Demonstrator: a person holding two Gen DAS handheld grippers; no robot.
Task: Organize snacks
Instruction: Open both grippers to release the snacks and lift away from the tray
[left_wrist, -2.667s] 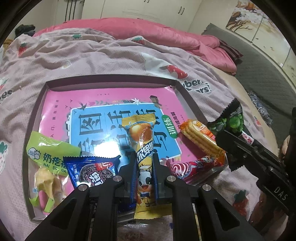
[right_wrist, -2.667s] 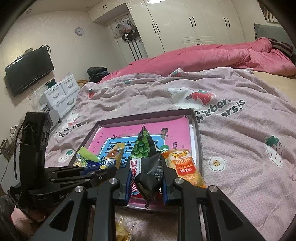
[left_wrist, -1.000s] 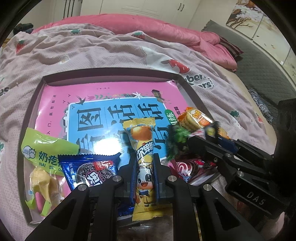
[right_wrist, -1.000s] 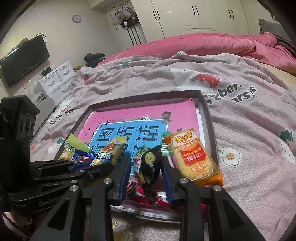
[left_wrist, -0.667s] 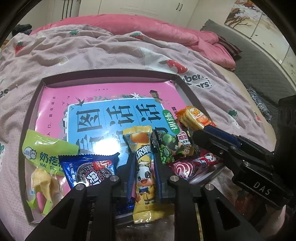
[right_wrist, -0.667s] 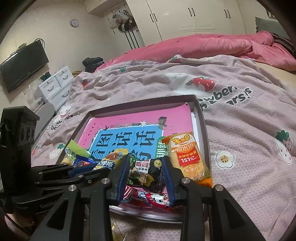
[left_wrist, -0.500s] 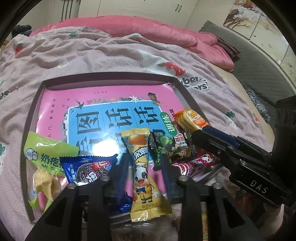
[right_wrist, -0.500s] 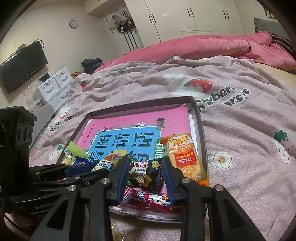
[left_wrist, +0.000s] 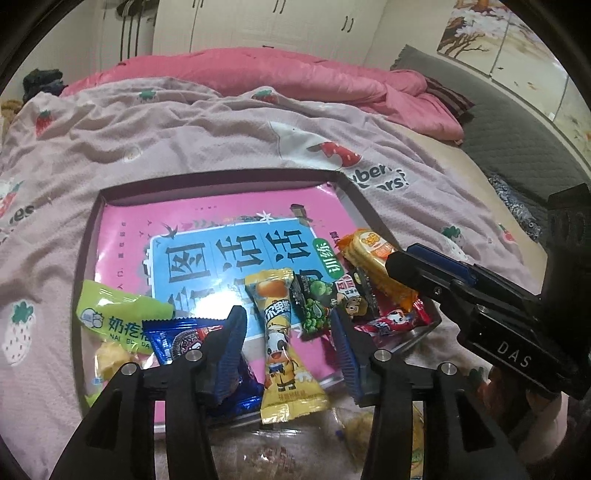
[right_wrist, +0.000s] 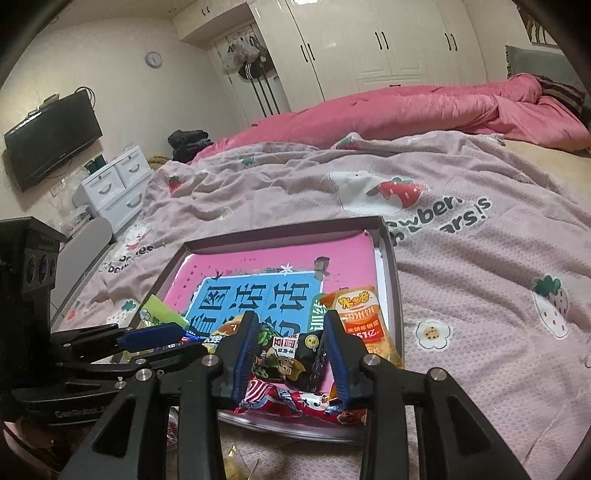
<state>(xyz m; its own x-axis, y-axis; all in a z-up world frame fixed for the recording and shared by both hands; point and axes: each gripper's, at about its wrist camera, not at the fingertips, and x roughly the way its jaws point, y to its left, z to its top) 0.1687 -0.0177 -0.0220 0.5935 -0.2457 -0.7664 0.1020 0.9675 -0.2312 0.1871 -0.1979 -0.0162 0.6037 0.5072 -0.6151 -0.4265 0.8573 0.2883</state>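
Note:
A shallow tray (left_wrist: 221, 177) with a pink and blue book cover inside lies on the bed. Along its near edge lie several snacks: a green pack (left_wrist: 118, 314), a blue cookie pack (left_wrist: 177, 338), a yellow pack (left_wrist: 282, 339), a black and green pack (left_wrist: 325, 301), an orange cracker pack (left_wrist: 373, 254) and a red pack (left_wrist: 391, 319). My left gripper (left_wrist: 288, 325) is open, its fingers either side of the yellow pack lying free. My right gripper (right_wrist: 290, 325) is open around the black and green pack (right_wrist: 291, 356), which lies in the tray (right_wrist: 388, 258).
The tray sits on a pink strawberry blanket (right_wrist: 480, 258). More loose snack packs (left_wrist: 369, 432) lie on the bed in front of the tray. White drawers (right_wrist: 114, 184) and a wall TV (right_wrist: 51, 140) stand at the left. The right gripper's body (left_wrist: 498, 332) reaches in at the tray's right corner.
Both grippers opened and let go: the yellow pack and the black and green pack now lie in the tray. Both grippers have drawn back a little.

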